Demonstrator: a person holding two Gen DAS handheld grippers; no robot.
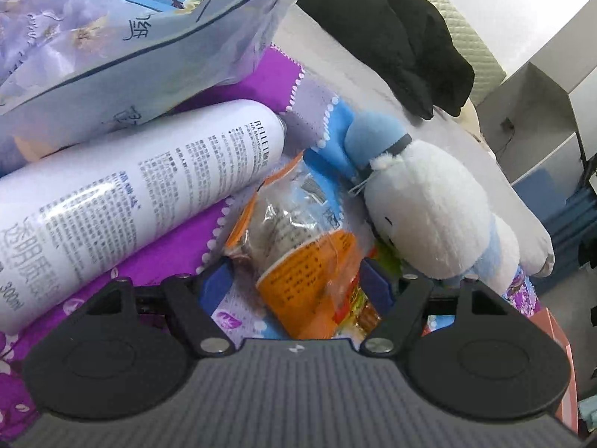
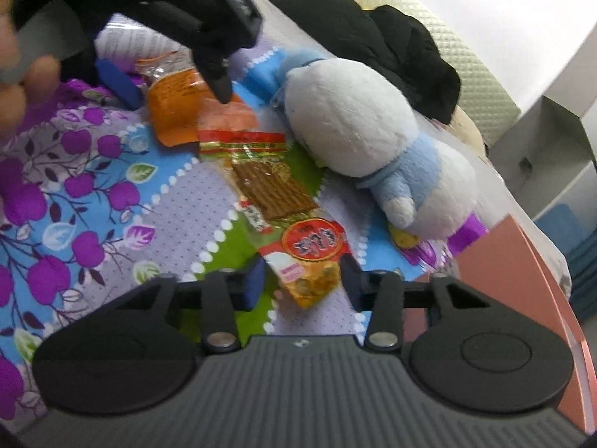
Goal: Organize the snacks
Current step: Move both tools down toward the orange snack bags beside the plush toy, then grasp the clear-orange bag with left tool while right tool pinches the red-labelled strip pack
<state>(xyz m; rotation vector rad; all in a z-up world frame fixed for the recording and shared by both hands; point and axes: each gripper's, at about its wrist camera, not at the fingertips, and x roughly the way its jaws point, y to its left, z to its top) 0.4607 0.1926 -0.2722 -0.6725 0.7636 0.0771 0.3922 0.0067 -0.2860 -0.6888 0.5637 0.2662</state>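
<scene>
Left side: the white spray bottle lies on the floral cover, not a snack.

Left gripper: released, jaws wide, straddling the orange packet that lies flat on the cover just beside the bottle. No pad is seen pressing it.

Right gripper: jaws close about the near end of the stick-snack packet, which lies flat between the orange packet and the plush toy. Whether the pads bite, I cannot tell.

Far right: a pink box, the likely destination.

Assessment: the pickup step, both packets still down. Next, each claw needs a firm pinch, then a clean lift clear of the toy.
</scene>
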